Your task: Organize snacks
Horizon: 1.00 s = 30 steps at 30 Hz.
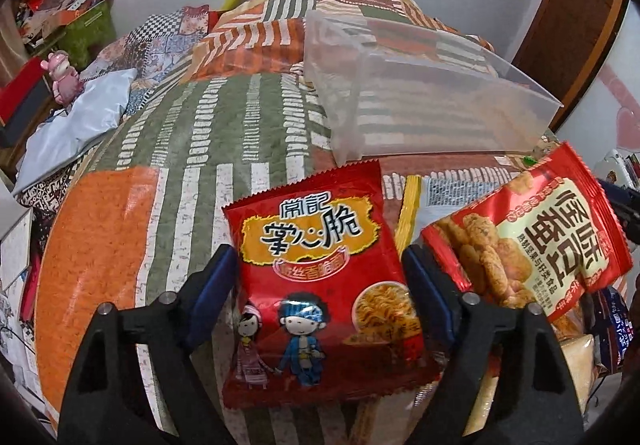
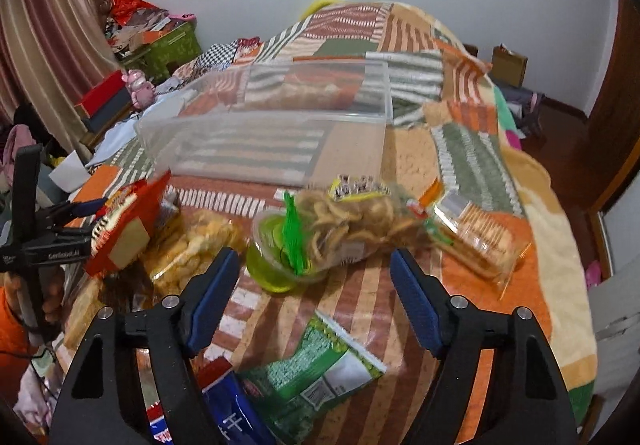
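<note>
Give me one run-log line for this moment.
left gripper: shut on red noodle-snack packet, lifted | right gripper: open, nothing held, above green jelly cup | clear plastic bin: no snacks visible inside

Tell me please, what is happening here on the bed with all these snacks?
A person is sorting snacks on a patchwork bed, a gripper in each hand. The left gripper is shut on a red noodle snack packet, lifted in front of the clear plastic bin, which looks empty so far. The right gripper is open, holding nothing, over the green jelly cup, a bag of fried rings and a green packet.
</note>
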### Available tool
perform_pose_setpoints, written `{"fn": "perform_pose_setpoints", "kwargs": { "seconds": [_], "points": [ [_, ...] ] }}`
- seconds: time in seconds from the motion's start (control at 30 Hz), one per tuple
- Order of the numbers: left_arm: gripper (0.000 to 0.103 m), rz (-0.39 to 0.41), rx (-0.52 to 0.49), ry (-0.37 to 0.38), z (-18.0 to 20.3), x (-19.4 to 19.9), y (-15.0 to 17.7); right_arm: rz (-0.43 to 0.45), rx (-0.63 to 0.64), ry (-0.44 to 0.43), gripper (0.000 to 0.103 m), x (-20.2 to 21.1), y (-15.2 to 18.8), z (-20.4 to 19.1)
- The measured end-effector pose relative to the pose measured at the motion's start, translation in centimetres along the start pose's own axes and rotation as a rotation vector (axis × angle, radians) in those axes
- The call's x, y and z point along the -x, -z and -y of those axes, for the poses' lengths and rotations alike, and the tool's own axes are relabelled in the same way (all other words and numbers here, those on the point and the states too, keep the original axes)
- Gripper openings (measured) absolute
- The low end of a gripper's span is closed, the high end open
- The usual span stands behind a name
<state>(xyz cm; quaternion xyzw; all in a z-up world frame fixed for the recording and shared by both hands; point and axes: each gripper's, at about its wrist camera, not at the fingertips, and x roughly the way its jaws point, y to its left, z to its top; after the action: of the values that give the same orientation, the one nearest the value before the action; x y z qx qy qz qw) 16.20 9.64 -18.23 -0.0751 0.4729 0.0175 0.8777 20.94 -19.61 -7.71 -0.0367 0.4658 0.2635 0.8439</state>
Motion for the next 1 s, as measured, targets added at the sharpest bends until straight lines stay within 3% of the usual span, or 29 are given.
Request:
{"fn": "perform_pose_setpoints", "kwargs": {
  "seconds": [0.23,0.37,1.0],
  "points": [
    [0.073,0.012,-0.013,0.004,-0.3,0.5,0.5,-0.059,0.001,-0.029,0.066,-1.7,-0.5,-0.2],
    [0.07,0.024,-0.031,-0.008,-0.2,0.9,0.8,-0.112,-0.005,-0.052,0.056,-3.1,-0.6,-0.2],
    [0.069,0.203,-0.128,-0.055,1.6,6.2,0.8,-0.157,0.031,-0.068,0.056,-4.9,-1.4,-1.0]
  ]
}}
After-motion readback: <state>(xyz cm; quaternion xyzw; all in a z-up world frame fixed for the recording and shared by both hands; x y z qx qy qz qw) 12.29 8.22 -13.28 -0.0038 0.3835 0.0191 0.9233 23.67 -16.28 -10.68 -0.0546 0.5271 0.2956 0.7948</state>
